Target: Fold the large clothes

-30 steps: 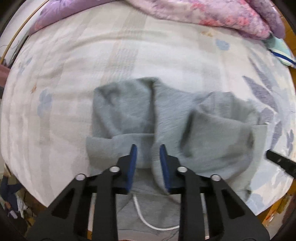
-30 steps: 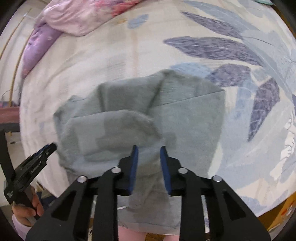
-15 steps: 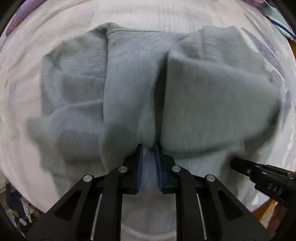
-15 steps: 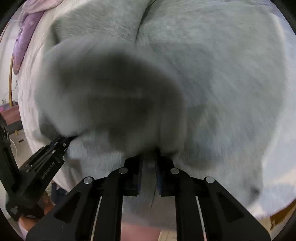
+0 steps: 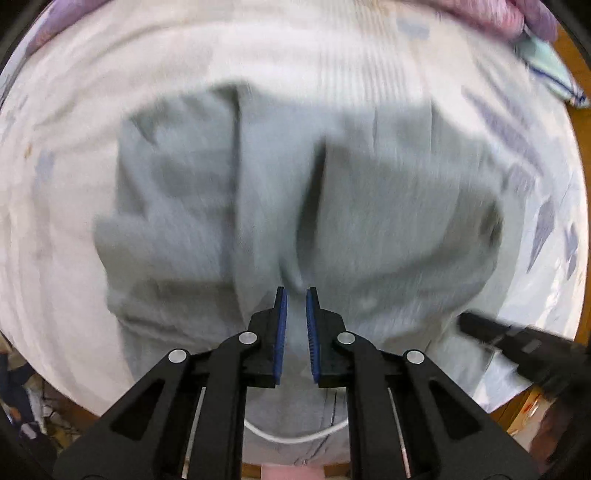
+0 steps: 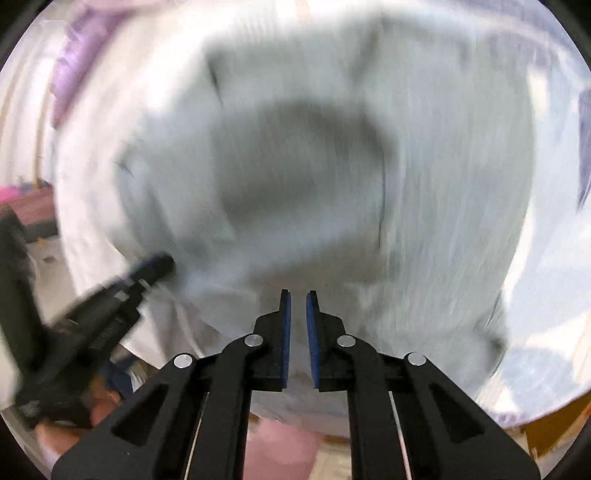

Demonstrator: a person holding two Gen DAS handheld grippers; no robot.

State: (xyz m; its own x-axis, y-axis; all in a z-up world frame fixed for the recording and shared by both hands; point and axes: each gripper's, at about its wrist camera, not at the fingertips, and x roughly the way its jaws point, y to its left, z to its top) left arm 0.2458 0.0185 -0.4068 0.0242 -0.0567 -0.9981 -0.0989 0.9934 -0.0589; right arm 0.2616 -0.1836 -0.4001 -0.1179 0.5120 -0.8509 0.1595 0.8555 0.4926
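Observation:
A grey hooded sweatshirt (image 5: 388,206) lies bunched in folds on the bed, its white drawstring (image 5: 295,437) looping under my left gripper (image 5: 294,291). That gripper points straight down and its jaws are closing, with a pucker of grey cloth pinched between the blue pads. My right gripper (image 6: 298,293) is also closing, its narrow gap filled by the sweatshirt (image 6: 443,166). Each gripper shows in the other's view: the right one (image 5: 517,347) at the garment's right edge, the left one (image 6: 110,302) at its left edge. Both views are motion-blurred.
The bed has a pale sheet with a blue leaf print (image 5: 74,258). A purple flowered quilt (image 5: 498,14) is heaped along the far edge, with a teal item (image 5: 546,62) beside it. The bed's near edge and the floor show at the bottom of both views.
Both grippers have come down close over the sweatshirt and their jaws have narrowed onto its cloth. The garment now fills most of both views.

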